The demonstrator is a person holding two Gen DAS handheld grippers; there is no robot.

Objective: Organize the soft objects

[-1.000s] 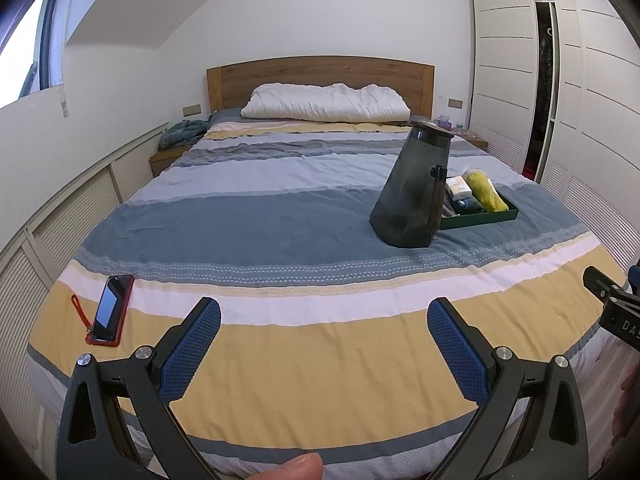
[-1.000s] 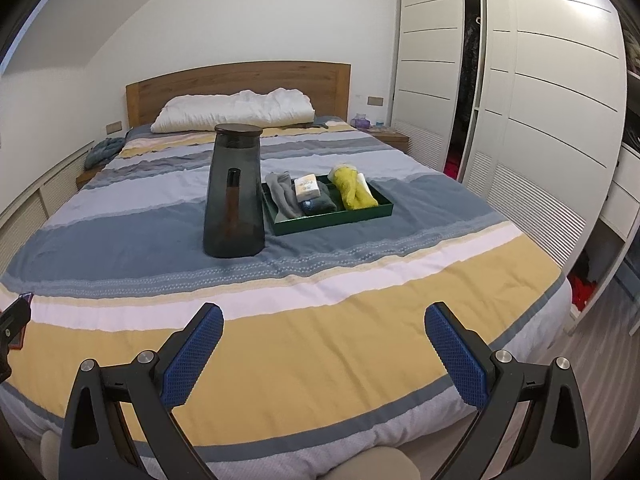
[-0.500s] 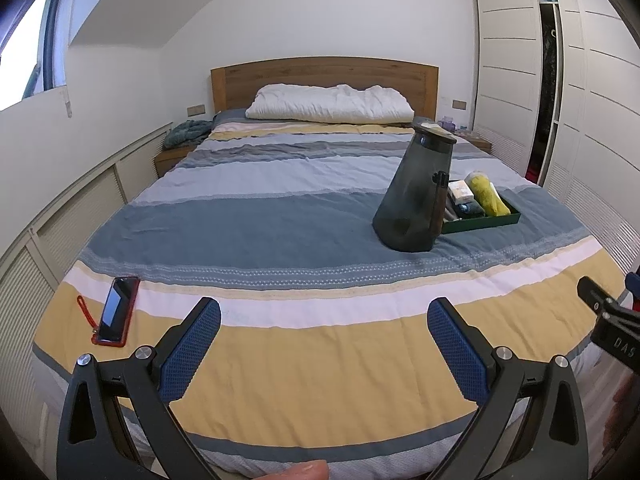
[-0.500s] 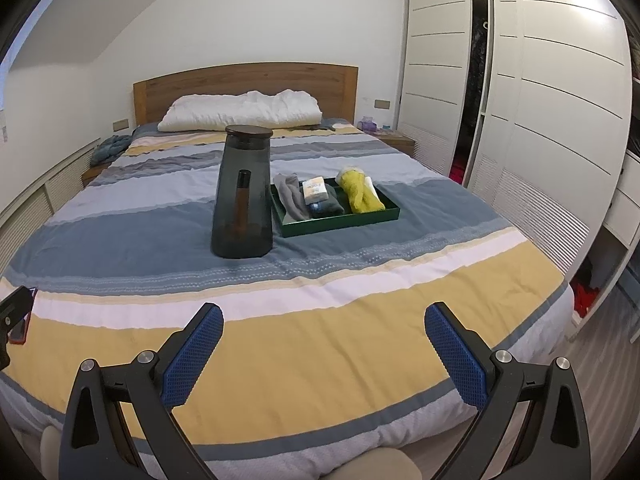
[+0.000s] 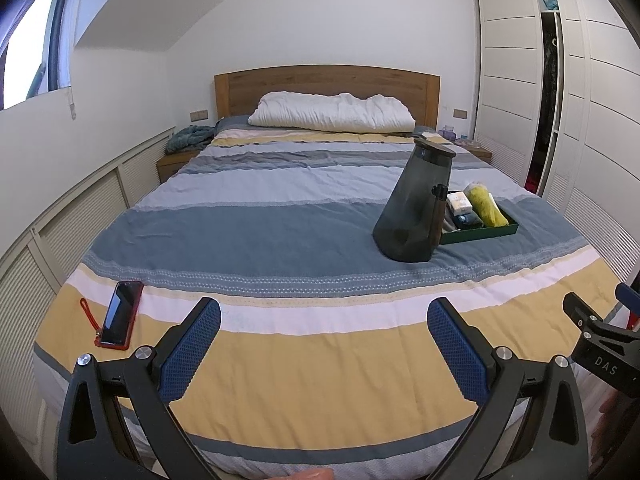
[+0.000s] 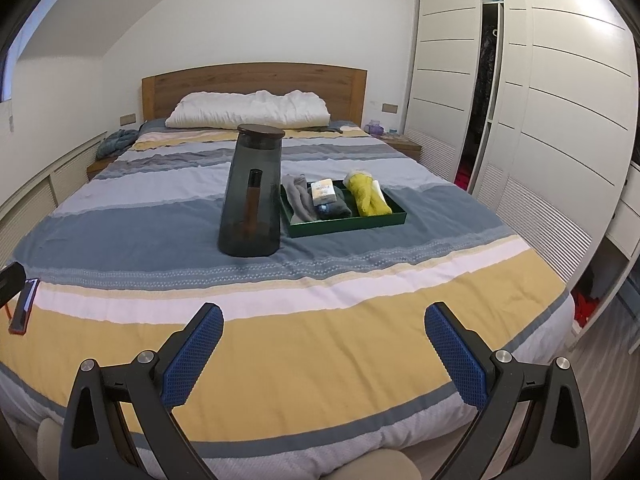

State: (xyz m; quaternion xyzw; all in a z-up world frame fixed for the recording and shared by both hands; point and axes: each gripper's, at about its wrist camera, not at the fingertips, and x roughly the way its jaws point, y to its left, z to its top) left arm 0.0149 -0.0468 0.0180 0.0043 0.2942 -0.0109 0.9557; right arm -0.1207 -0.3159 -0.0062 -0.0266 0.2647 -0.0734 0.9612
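Right wrist view: tray (image 6: pixel 394 216) at twelve o'clock looms nearer than before (approach under way); both grippers (image 6: pixel 324 334) (image 5: pixel 324 330) gape empty.

the near part of the striped bed (image 6: pixel 320 320) lies bare and wide, with free passage for either gripper. further in, a tall dark pitcher (image 6: pixel 251 196) stands just left of the green tray (image 6: pixel 348 222), blocking the tray's left side; its near and right sides are unobstructed. a red phone (image 5: pixel 120 314) lies at the near left edge.
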